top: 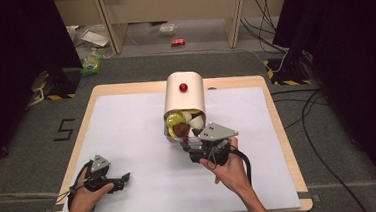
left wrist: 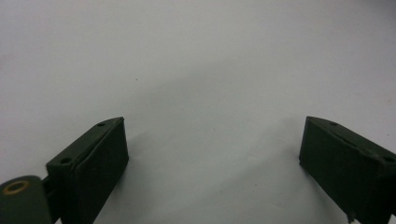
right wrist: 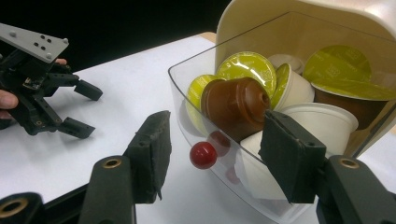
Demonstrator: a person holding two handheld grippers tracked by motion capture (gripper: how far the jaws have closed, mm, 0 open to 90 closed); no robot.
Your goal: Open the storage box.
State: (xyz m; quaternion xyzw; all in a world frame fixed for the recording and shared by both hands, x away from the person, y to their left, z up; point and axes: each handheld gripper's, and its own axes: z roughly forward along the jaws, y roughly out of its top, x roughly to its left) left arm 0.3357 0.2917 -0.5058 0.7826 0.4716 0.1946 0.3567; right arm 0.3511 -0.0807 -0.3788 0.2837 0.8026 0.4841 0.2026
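Clear plastic drawer [right wrist: 183, 100] sticks out of cream rounded box [top: 186, 100], mid-table, just ahead of right gripper [right wrist: 214, 161]. Small red knob [right wrist: 203, 155] on drawer front.

Count: one drawer, one box, two red knobs (second one [top: 183, 87] on box top). Capsules [right wrist: 236, 105] piled inside: one brown, at least three green-lidded, couple of white.

Right gripper's jaws part-narrowed either side of drawer knob, pads not touching it far as I can see. Left gripper [left wrist: 212, 154] spread wide over bare white table [left wrist: 196, 56], gripping nothing.

Drawer's lower corner is behind right jaw, and capsules at back are hard to make out.
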